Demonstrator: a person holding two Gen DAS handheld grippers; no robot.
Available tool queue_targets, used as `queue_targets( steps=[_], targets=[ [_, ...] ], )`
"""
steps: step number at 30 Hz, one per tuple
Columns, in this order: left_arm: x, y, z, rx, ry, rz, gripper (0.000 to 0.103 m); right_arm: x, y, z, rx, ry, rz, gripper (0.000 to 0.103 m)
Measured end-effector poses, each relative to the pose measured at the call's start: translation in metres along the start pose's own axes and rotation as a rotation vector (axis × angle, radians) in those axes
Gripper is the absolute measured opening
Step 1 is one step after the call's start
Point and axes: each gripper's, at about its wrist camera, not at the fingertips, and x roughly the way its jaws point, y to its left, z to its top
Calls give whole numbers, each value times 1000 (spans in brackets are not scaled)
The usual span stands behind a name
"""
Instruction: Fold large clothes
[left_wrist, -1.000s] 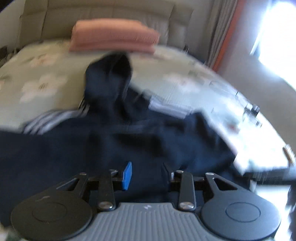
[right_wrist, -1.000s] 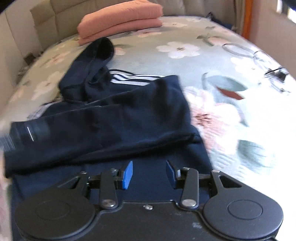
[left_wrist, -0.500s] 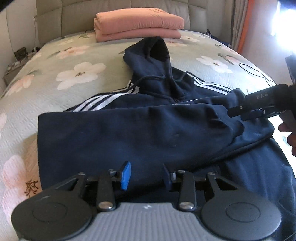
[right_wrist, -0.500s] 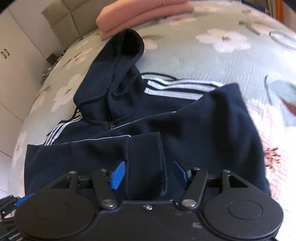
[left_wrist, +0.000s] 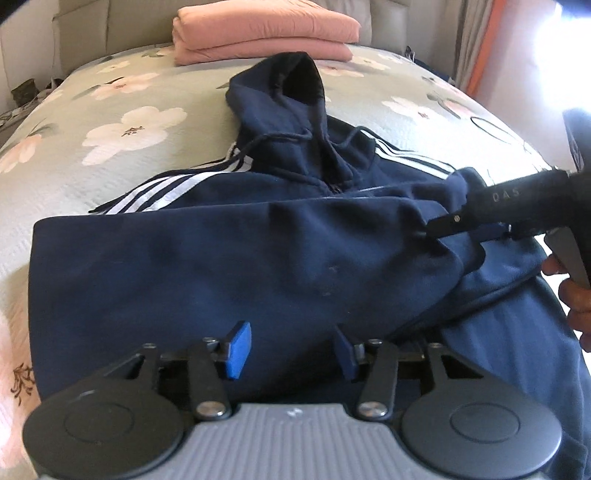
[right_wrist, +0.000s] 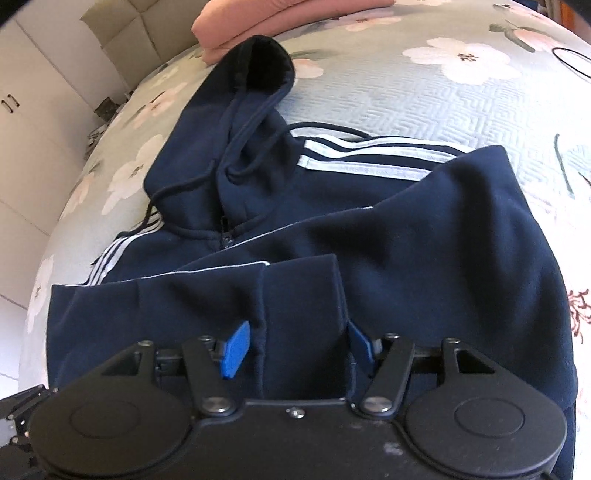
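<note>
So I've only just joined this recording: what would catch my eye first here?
A navy hoodie with white stripes sprawls across the flowered bed, its hood pointing at the headboard and a sleeve folded across its body. Folded pink bedding sits at the head of the bed. Both blue-padded claws hover open over the near edge.

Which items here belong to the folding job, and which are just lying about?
Job: navy hoodie, left gripper, right gripper, both open.
Lying about: folded pink blanket, black cable, floral bedspread underneath.
</note>
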Motion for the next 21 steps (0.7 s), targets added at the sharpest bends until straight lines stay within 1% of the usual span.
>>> queue_targets(
  steps=[3, 5, 7, 8, 9, 10, 11, 12, 13, 14, 21],
  targets=[
    [3, -2, 1, -18, 10, -15, 53, 2, 1, -2, 3, 11, 15, 72],
    [4, -1, 0, -40, 23, -44, 58, 5, 5, -4, -7, 22, 21, 72],
    [4, -2, -1, -44, 30, -56, 59, 5, 11, -7, -37, 16, 21, 70],
    [4, -3, -2, -40, 26, -52, 59, 3, 14, -8, -57, 7, 6, 59],
    [3, -4, -2, -36, 20, -47, 59, 2, 18, -8, -80, -1, -5, 51],
    [2, -5, -3, -32, 15, -43, 59, -1, 23, -9, -101, -11, -10, 48],
    [1, -5, -4, -29, 13, -43, 59, -3, 27, -9, -117, -21, -11, 39],
    [1, -6, -4, -25, 14, -43, 59, -4, 31, -10, -136, -27, -13, 33],
    [2, -6, -5, -21, 16, -42, 59, -5, 36, -11, -157, -33, -20, 30],
    [2, -7, -5, -19, 18, -40, 59, -6, 40, -11, -175, -42, -29, 21],
    [-2, -6, -7, -20, 15, -46, 58, -23, 58, -16, -266, -132, -71, 16]
  ],
)
